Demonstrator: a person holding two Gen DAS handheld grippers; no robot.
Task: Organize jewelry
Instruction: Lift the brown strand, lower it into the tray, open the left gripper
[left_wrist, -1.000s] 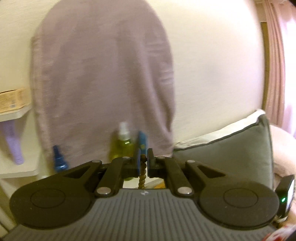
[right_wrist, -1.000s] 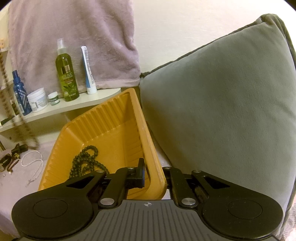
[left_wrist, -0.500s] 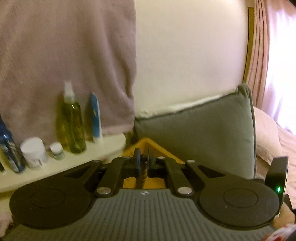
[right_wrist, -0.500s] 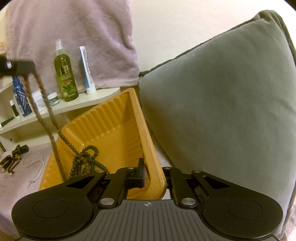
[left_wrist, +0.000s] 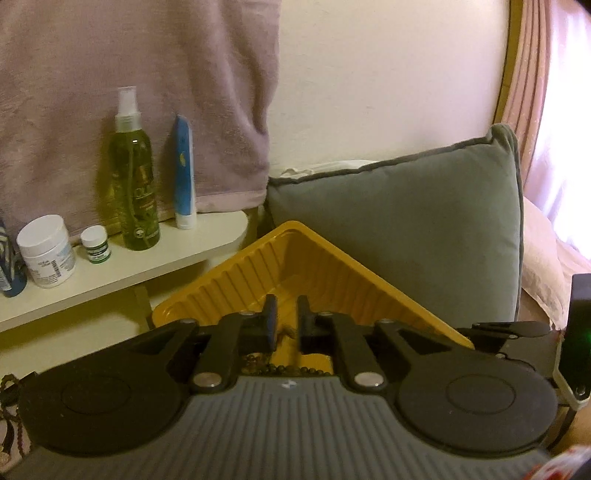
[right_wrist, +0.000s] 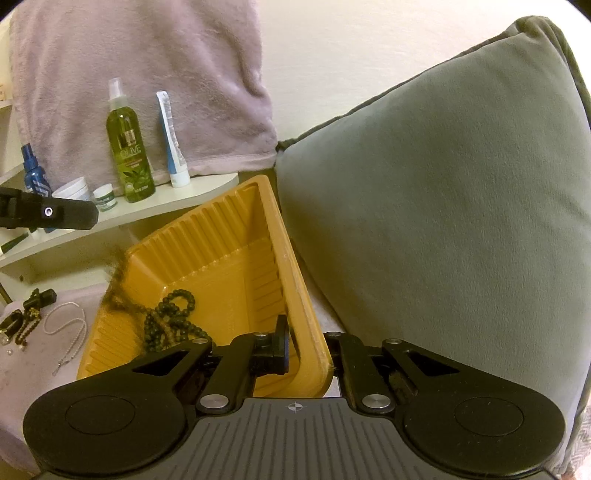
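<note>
A yellow ribbed tray (right_wrist: 221, 236) leans against a grey cushion, and my right gripper (right_wrist: 306, 343) is shut on its near right wall. A dark green bead necklace (right_wrist: 173, 314) lies inside it. My left gripper (left_wrist: 287, 306) hovers over the tray (left_wrist: 236, 280) with its jaws opening. A blurred bit of the brown bead necklace (left_wrist: 286, 330) shows low between them, free of the pads. In the right wrist view this brown necklace (right_wrist: 118, 284) drops, blurred, over the tray's left rim, below one of the left gripper's fingers (right_wrist: 48, 212).
A cream shelf (right_wrist: 207, 188) behind the tray carries an olive spray bottle (right_wrist: 129, 155), a blue tube (right_wrist: 171, 147) and small jars. A mauve towel hangs above. The grey cushion (right_wrist: 443, 206) fills the right. A pearl necklace (right_wrist: 66, 325) and dark trinkets (right_wrist: 29, 314) lie on the cloth at left.
My left gripper came down and tipped toward the tray, then its jaws parted and the brown necklace slipped from them into the tray. The right gripper kept still on the tray.
</note>
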